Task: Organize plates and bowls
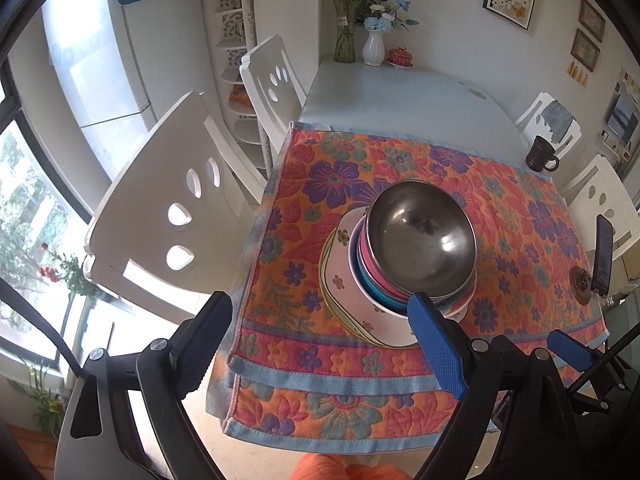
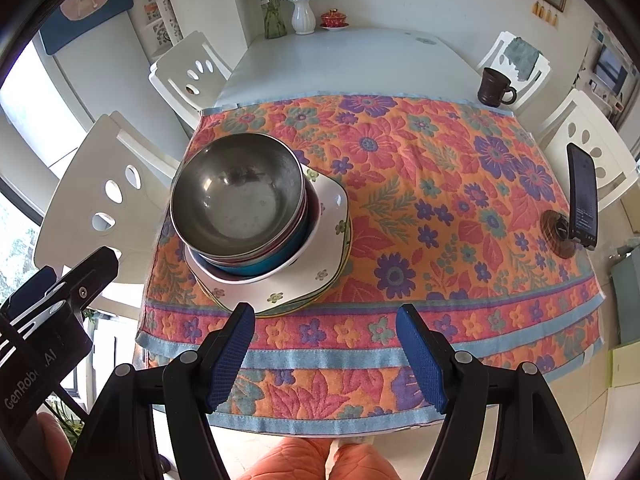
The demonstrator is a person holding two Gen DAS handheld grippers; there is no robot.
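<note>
A flowered cloth (image 2: 400,184) in orange, red and purple covers the near part of the tabletop (image 2: 352,60); on its left half stands one stack of dishes; a steel bowl (image 2: 236,196) sits on top, nested into a pink bowl (image 1: 366,254) and a blue bowl (image 2: 260,266), which rest in a white bowl (image 2: 324,208) with small flowers; below that lie square plates (image 2: 304,300) with yellow-green edges, flat on the cloth. The left tool (image 1: 320,340) hangs over the near left edge of the cloth with its fingers spread wide and nothing between them; its right blue pad (image 1: 436,344) shows just in front of the stack's near rim, though whether it touches I cannot tell; its left finger is out past the cloth's edge, above a white chair (image 1: 160,208). The right tool (image 2: 324,354) hangs above the cloth's near border, to the right of the stack's near edge, its fingers also apart and holding nothing. At the far right of the cloth stands a dark mug (image 2: 494,88); at the right edge a phone (image 2: 583,196) stands upright on a round brown holder (image 2: 558,234); at the far end of the tabletop are a glass vase (image 2: 274,16), a white vase (image 2: 303,16) of blue flowers and a red lidded cup (image 2: 334,19); the person's orange-clad legs (image 2: 320,460) show at the near edge.
</note>
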